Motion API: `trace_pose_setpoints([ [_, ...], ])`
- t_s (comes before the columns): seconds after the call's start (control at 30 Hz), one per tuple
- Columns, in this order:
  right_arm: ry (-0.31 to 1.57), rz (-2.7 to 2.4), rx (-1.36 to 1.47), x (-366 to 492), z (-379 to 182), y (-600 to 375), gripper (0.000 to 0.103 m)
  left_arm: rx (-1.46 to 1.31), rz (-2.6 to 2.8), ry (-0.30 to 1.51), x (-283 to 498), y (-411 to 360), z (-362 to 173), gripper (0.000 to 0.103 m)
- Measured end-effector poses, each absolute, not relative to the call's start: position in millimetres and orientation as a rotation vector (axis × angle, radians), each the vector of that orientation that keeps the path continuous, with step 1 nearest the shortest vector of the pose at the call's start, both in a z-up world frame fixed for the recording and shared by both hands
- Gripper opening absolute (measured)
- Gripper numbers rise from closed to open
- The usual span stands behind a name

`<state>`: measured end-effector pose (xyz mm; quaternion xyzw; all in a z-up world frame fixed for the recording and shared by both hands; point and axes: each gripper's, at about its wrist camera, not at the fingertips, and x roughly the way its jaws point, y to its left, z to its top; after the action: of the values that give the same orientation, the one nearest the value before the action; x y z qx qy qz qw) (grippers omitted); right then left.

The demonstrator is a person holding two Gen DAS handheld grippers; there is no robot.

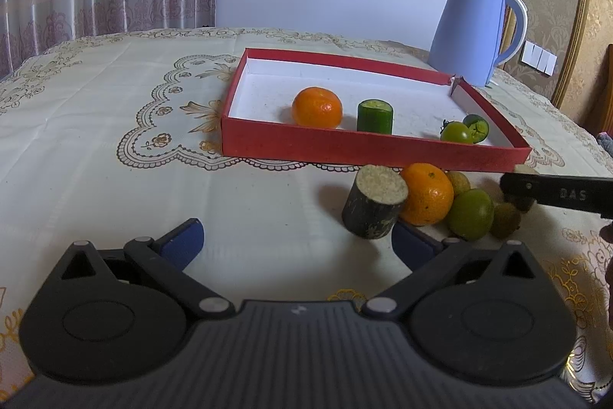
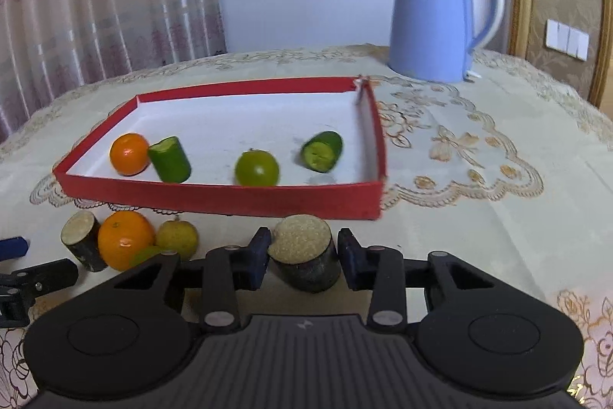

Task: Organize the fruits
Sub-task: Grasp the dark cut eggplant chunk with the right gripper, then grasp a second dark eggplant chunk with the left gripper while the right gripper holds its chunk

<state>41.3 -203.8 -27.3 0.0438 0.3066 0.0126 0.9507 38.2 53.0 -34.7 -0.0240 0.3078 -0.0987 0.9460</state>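
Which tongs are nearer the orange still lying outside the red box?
Left. The left tongs sit open just in front of the orange, beside a dark stump piece. The right tongs straddle another dark piece, further along the box front.

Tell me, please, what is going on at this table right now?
A person with a gripper in each hand is sorting fruit into a shallow red cardboard tray. The right gripper has its blue fingers around a dark-skinned sugarcane stub with a pale cut top, with a gap visible on one side. The left gripper is open, near a second dark cane stub and an orange mandarin on the tablecloth. An orange, two green cucumber pieces and a green round fruit already lie in the tray.
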Motion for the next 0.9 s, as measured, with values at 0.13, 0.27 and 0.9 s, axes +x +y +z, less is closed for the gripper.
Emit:
trace_pose_setpoints([
  [0.13, 0.613, 0.0, 0.089, 34, -28, -212, 0.037, -0.047, -0.201, 0.627, 38, 53, -34, 0.103],
  [0.27, 0.603, -0.01, 0.059, 33, -31, -211, 0.037, -0.043, -0.205, 0.608, 36, 52, -33, 0.103],
  [0.9, 0.58, -0.017, 0.024, 30, -33, -207, 0.037, 0.108, -0.12, 0.544, 60, 19, -24, 0.103],
])
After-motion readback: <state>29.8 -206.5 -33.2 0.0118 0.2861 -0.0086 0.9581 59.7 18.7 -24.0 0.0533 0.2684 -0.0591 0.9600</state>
